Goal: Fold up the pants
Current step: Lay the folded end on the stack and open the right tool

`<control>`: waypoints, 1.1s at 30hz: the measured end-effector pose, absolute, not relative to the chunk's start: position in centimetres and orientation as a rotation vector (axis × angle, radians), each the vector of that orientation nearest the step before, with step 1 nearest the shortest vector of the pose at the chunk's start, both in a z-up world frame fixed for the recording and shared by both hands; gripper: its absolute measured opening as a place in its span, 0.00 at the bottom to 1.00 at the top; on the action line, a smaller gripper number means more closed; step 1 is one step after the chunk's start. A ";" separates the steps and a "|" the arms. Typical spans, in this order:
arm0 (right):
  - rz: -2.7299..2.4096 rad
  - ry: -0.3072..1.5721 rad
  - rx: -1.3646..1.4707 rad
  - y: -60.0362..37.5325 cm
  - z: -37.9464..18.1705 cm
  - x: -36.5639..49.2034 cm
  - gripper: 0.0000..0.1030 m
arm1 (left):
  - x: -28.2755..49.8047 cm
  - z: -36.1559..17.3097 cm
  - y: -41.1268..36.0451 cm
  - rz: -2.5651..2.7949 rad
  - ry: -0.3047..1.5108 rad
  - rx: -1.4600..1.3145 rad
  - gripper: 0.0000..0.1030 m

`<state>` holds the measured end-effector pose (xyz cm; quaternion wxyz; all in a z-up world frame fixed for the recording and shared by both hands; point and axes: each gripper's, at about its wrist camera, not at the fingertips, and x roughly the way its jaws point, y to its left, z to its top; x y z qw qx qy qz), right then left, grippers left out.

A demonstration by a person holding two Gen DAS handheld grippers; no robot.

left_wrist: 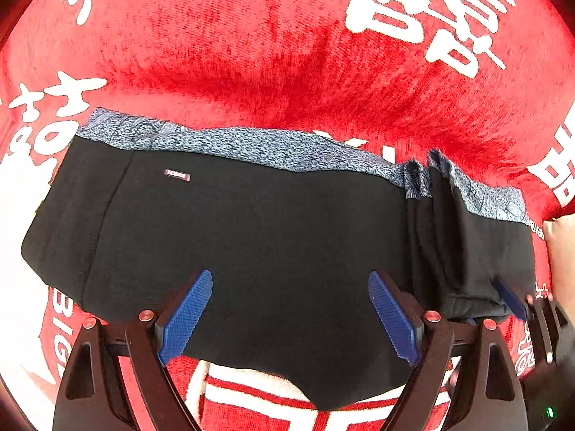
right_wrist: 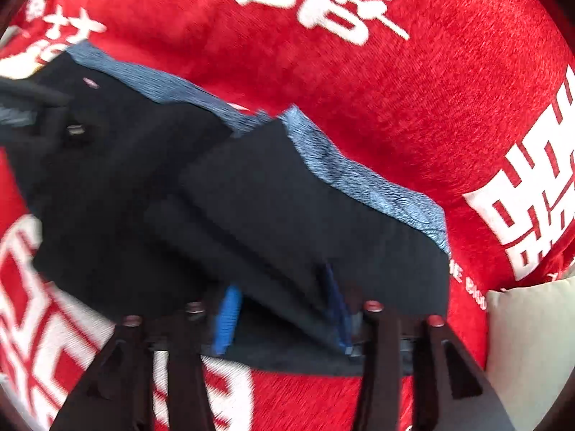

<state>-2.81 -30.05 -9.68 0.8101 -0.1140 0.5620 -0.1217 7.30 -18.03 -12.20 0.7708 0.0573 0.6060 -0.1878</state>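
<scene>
Pants [left_wrist: 233, 237] lie folded across the middle of the red blanket [left_wrist: 251, 54], waistband toward its far edge. Left gripper [left_wrist: 291, 318] gapes wide above them, holding nothing. Right gripper [right_wrist: 284, 314] is half open with a fold between its fingers, grip unclear; looks like release, next clear it and square the right-end pleats.

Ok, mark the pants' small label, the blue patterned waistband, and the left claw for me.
small label [left_wrist: 176, 175], left wrist view, middle of the tag.
blue patterned waistband [left_wrist: 251, 145], left wrist view, mid band.
left claw [left_wrist: 291, 318], left wrist view, midway between its open blue pads.
</scene>
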 end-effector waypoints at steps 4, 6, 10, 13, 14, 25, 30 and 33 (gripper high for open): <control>-0.166 1.194 -0.119 -31.6 -7.2 -5.3 0.53 | 7.6 -11.1 -19.2 -0.475 1.322 0.091 0.87; -0.159 1.168 0.007 -33.2 -5.2 -6.2 0.53 | 6.8 -9.9 -20.5 -0.554 1.323 0.077 0.87; -0.258 1.145 0.228 -38.8 -3.3 -7.2 0.54 | 5.8 -8.8 -23.4 -0.691 1.343 0.048 0.87; -0.335 1.148 0.354 -42.5 -3.5 -8.1 0.54 | 5.4 -9.1 -25.4 -0.760 1.367 0.042 0.87; -0.346 1.148 0.392 -43.2 -3.6 -8.5 0.54 | 5.3 -9.2 -26.0 -0.775 1.371 0.049 0.87; -0.338 1.173 0.518 -44.5 -4.8 -10.0 0.53 | 5.0 -13.0 -29.7 -0.806 1.500 0.121 0.04; -0.335 1.167 0.530 -44.7 -4.2 -10.7 0.52 | 3.1 -12.4 -27.6 -0.770 1.498 0.118 0.04; -0.332 1.194 0.532 -44.5 -4.9 -11.3 0.52 | 2.1 -14.3 -26.2 -0.752 1.524 0.080 0.04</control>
